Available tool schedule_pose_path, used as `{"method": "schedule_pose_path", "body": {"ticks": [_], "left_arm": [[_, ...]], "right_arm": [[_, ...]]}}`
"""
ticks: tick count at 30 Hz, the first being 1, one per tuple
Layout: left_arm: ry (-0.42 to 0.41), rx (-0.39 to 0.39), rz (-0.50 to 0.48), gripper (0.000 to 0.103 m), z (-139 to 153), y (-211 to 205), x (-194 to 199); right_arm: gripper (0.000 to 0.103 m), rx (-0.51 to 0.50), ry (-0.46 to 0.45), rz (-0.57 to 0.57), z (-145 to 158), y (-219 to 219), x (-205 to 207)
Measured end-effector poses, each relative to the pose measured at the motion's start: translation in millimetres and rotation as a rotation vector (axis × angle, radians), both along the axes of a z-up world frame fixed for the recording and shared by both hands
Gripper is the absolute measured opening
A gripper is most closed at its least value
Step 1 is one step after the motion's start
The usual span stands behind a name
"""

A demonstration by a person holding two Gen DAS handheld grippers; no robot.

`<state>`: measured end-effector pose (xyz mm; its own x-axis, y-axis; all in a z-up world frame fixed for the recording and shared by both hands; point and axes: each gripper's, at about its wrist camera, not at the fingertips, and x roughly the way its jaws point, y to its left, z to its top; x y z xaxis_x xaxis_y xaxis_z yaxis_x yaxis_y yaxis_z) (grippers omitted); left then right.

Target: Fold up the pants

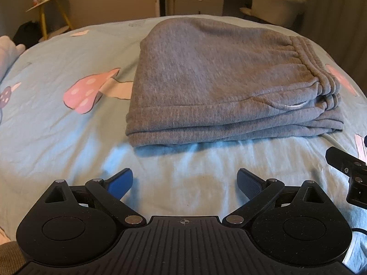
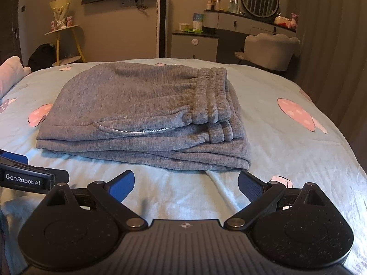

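The pants were grey sweatpants of a soft knit, folded into a compact, roughly rectangular stack of several layers; they lay flat on the pale blue bedsheet printed with pink mushrooms. The ribbed elastic waistband sat gathered on top at the stack's right side; a pocket opening with a pale edge gaped slightly along the near side; the layered fold edges faced the cameras.

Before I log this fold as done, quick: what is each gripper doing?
Left gripper: open, holding nothing, short of the grey pants.
Right gripper: open, holding nothing.
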<state>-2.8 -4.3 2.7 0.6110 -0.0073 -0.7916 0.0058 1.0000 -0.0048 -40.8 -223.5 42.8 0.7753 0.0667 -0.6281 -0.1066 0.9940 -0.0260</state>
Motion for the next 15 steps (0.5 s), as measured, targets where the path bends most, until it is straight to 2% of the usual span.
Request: {"method": "schedule_pose_path", "body": {"ticks": [15], "left_arm": [[-0.003, 0.003, -0.001, 0.1, 1.2, 0.6, -1.1]], "right_arm": [[0.097, 0.006, 0.0, -0.004, 0.4, -0.8, -1.5]]}}
